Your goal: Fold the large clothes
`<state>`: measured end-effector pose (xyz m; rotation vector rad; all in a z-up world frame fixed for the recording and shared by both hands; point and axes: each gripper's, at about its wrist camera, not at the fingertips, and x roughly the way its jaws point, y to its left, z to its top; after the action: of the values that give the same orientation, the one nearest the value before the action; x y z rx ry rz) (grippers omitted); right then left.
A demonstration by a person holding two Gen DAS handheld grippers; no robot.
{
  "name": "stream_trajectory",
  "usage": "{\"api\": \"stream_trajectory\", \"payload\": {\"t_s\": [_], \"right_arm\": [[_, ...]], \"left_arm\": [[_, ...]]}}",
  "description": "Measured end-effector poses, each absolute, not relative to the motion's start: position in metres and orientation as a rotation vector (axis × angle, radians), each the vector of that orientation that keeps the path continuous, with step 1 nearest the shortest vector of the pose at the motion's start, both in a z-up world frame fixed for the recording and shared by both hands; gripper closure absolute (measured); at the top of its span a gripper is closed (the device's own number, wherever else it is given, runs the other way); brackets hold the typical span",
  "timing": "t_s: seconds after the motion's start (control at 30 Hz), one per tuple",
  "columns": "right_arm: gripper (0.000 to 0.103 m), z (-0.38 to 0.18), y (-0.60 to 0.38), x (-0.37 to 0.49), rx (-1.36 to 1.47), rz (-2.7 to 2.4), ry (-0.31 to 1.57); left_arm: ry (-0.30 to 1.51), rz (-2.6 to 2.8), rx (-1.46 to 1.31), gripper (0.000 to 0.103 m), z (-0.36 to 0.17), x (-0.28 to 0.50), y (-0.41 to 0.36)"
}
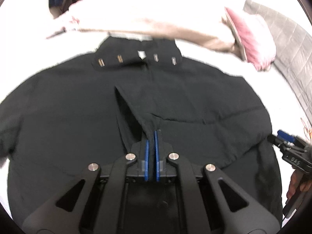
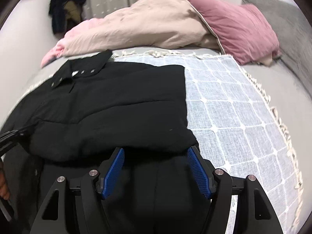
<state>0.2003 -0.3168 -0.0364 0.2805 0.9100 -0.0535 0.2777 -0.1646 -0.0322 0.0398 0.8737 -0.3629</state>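
Left wrist view: the left gripper (image 1: 151,134) is pinched closed on a ridge of the black shirt (image 1: 78,107), which lies collar-up on the bed. Right wrist view: the right gripper (image 2: 156,154) gapes wide, holding nothing, just beside the shirt's folded right edge (one side looks done; the rest remains).

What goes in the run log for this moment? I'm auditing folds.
left tool: shut on black shirt fabric | right tool: open over shirt hem | checked throw underneath
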Motion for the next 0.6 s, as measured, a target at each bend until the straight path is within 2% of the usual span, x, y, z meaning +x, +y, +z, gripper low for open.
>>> {"api": "stream_trajectory", "payload": {"t_s": [0.17, 0.33, 0.4, 0.47, 0.6], "right_arm": [[0.035, -0.04, -0.334, 0.202, 0.375, -0.061, 0.892], [0.035, -0.038, -0.338, 0.194, 0.469, -0.015, 0.868], [0.035, -0.037, -0.338, 0.194, 0.466, -0.015, 0.863], [0.035, -0.033, -0.333, 0.197, 0.42, -0.034, 0.85], [0.035, -0.027, -0.321, 0.215, 0.368, -0.055, 0.811]], "left_arm": [[0.815, -0.291, 0.042, 0.097, -0.017, 0.29, -0.144], [0.959, -0.221, 0.168, 0.09, -0.064, 0.322, -0.138], [0.929, -0.191, 0.128, 0.089, -0.061, 0.321, -0.129], [0.861, -0.203, 0.075, 0.08, -0.05, 0.314, -0.123], [0.797, -0.315, 0.123, 0.077, -0.043, 0.3, -0.148]]}}
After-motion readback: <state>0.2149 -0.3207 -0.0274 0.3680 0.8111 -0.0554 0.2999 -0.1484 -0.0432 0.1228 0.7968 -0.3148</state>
